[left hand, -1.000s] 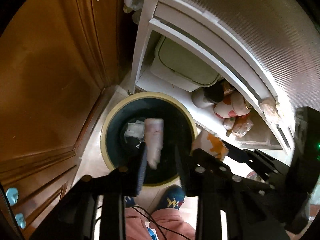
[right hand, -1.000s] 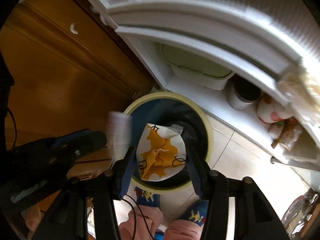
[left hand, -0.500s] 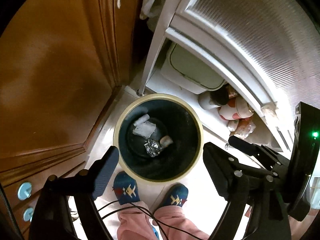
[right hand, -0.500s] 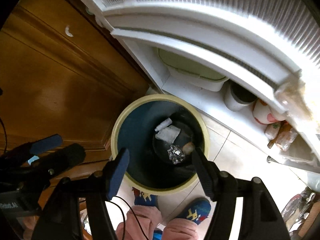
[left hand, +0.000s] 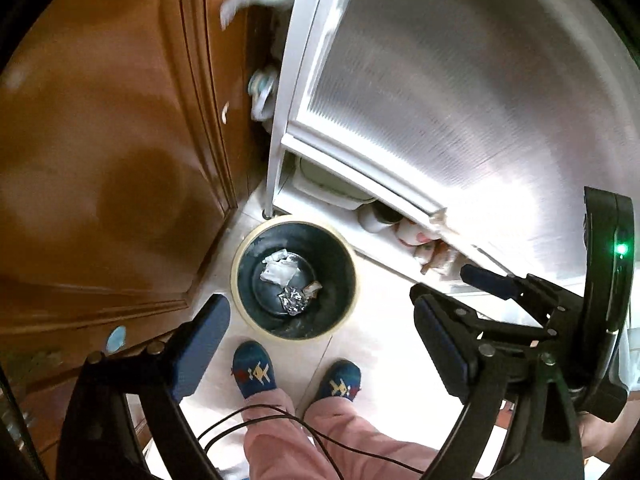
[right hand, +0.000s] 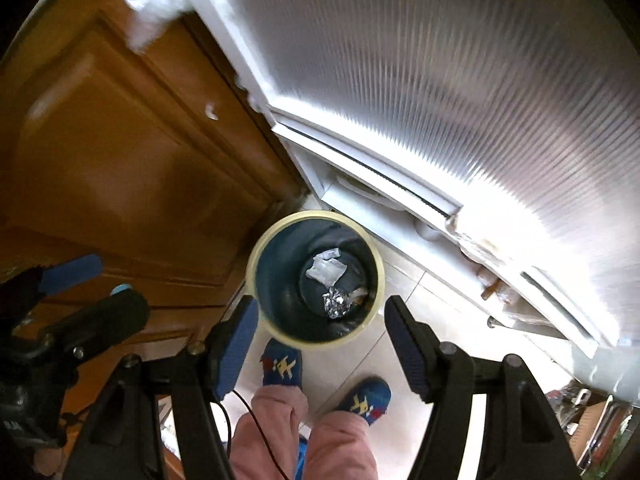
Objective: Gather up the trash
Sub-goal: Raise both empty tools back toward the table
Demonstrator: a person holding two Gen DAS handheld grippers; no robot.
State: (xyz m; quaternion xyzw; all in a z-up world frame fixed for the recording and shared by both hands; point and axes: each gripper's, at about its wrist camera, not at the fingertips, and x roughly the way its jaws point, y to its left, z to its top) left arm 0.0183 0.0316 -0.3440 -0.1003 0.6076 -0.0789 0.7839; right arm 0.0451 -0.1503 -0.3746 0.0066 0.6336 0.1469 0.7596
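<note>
A round dark bin with a cream rim (left hand: 240, 252) (right hand: 256, 256) stands on the tiled floor below both grippers. At its bottom lie a white paper scrap (left hand: 278, 272) (right hand: 326, 270), a foil ball (left hand: 294, 300) (right hand: 336, 300) and a small tan piece (left hand: 314, 289) (right hand: 360, 294). My left gripper (left hand: 320, 340) is open and empty, high above the bin. My right gripper (right hand: 318, 344) is open and empty too, its jaws wide apart over the bin's near rim. The right gripper also shows at the right of the left wrist view (left hand: 500, 280).
A brown wooden cabinet (left hand: 100, 160) (right hand: 120, 160) stands left of the bin. A white ribbed panel door (left hand: 460, 100) (right hand: 440, 80) rises behind, with containers on the floor ledge under it (left hand: 420, 240). The person's feet in blue slippers (left hand: 254, 372) (right hand: 282, 366) stand beside the bin.
Both grippers opened and dropped their trash, a white wrapper and an orange-printed paper, into the bin. Both have since risen well above the bin.
</note>
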